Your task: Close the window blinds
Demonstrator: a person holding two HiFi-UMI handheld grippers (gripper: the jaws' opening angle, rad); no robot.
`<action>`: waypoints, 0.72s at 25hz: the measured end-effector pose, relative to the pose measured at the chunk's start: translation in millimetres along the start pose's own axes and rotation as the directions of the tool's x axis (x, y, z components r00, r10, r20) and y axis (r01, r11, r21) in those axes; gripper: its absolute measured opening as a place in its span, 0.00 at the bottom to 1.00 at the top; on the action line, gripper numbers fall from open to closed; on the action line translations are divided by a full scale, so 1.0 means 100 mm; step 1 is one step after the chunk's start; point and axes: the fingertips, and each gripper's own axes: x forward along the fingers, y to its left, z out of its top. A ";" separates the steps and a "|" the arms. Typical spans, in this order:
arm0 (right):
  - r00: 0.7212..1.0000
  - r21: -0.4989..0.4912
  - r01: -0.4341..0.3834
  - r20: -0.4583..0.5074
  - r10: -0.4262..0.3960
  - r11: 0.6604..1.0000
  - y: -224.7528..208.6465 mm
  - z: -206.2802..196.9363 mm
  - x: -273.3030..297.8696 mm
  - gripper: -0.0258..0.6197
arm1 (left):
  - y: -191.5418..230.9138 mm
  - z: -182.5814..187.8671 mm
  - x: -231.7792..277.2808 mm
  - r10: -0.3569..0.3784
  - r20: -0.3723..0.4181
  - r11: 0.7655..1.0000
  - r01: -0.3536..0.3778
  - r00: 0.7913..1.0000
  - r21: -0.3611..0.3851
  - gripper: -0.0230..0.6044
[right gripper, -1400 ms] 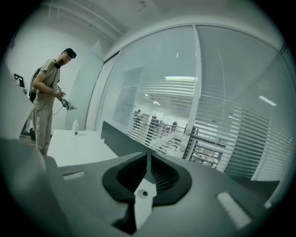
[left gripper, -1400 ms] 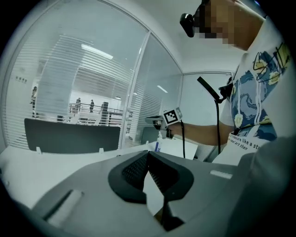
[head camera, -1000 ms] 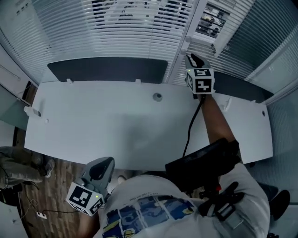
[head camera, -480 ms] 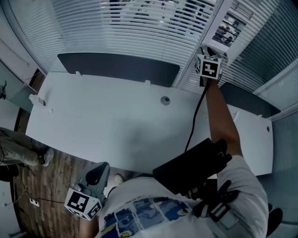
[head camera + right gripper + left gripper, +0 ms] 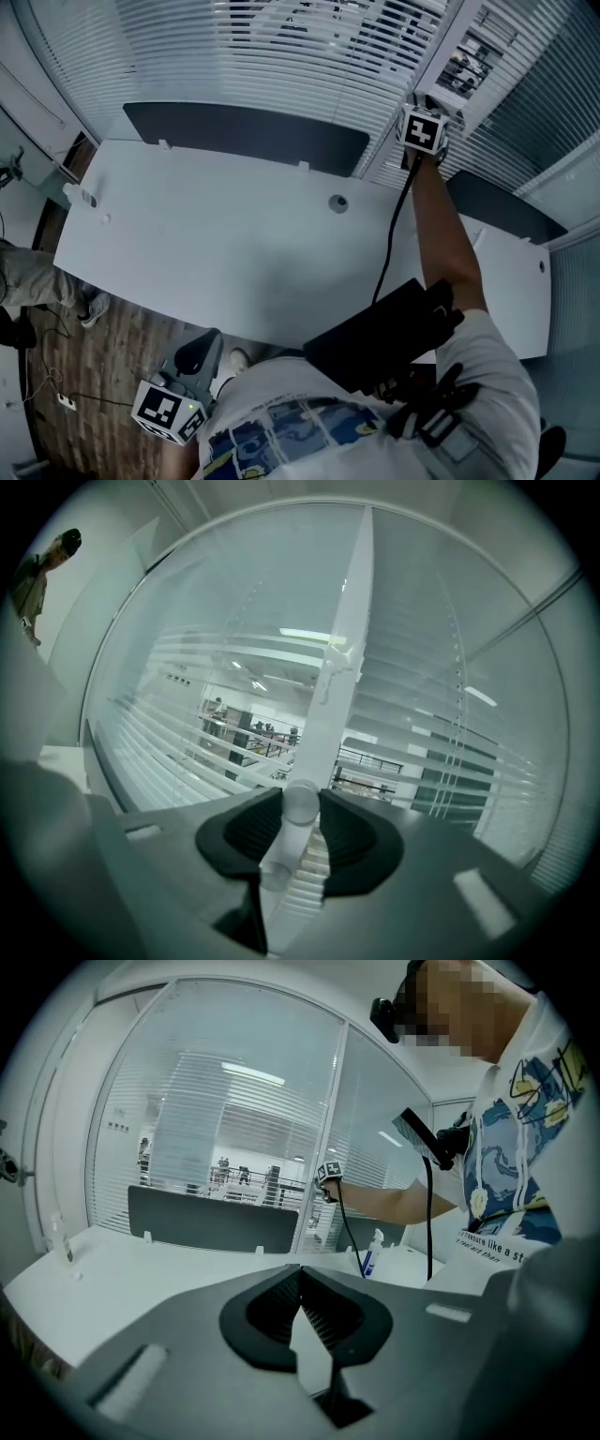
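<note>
Right tool: in the head view our right tool (image 5: 419,101) sits at the upper right, up against the white post (image 5: 342,667) between the two panes. A second ago it was lower, just above the back edge of the tabletop (image 5: 216,244), so the reach is over.
Right tool's jaws: they opened wide on the way and have just been closing. In the right gripper view the clear tilt wand (image 5: 281,855) stands between them. Its round end fills the gap at the tips and, as far as we can see, touches both pads. We judge this a fresh grip on the wand.
Blinds: the window blinds (image 5: 272,66) hang lowered across the top of the head view, behind the dark divider panel (image 5: 244,136). Their slats lie flat, with gaps through which we see the lit hall beyond. Nothing has changed there.
Left tool: our left tool (image 5: 199,349) hangs at the lower left, off the tabletop's near edge and over the wood floor (image 5: 112,328). Its jaws meet at the tips with nothing between them, and it has barely shifted.
Meaning for the task: the approach is done and the closing has not begun. We think the next move is to twist the wand until the slats tip shut.
Risk: the wand is smooth and round, so it may slip in the pads as we turn.
</note>
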 end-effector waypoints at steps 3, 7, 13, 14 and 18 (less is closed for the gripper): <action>1.000 -0.016 0.022 0.000 -0.022 1.000 -0.02 0.00 0.01 0.23 | 0.01 0.00 -0.01 0.003 0.000 1.000 -0.003 1.000 -0.004 0.04; 0.997 -0.148 0.058 -0.037 -0.064 0.987 -0.01 0.00 -0.01 0.23 | 0.05 0.00 -0.05 0.008 0.001 1.000 -0.008 1.000 -0.008 0.04; 0.990 -0.487 0.087 -0.055 -0.130 0.869 0.03 -0.09 0.06 0.23 | 0.08 0.00 -0.07 0.005 0.004 1.000 -0.005 1.000 -0.007 0.04; 0.989 -0.555 0.091 -0.050 -0.143 0.827 0.04 -0.10 0.07 0.23 | 0.08 0.01 -0.06 0.004 0.005 1.000 -0.004 1.000 -0.007 0.04; 0.980 -0.808 0.114 -0.003 -0.197 0.578 0.04 -0.16 0.12 0.23 | 0.05 0.02 -0.03 -0.006 0.006 1.000 0.006 1.000 -0.006 0.04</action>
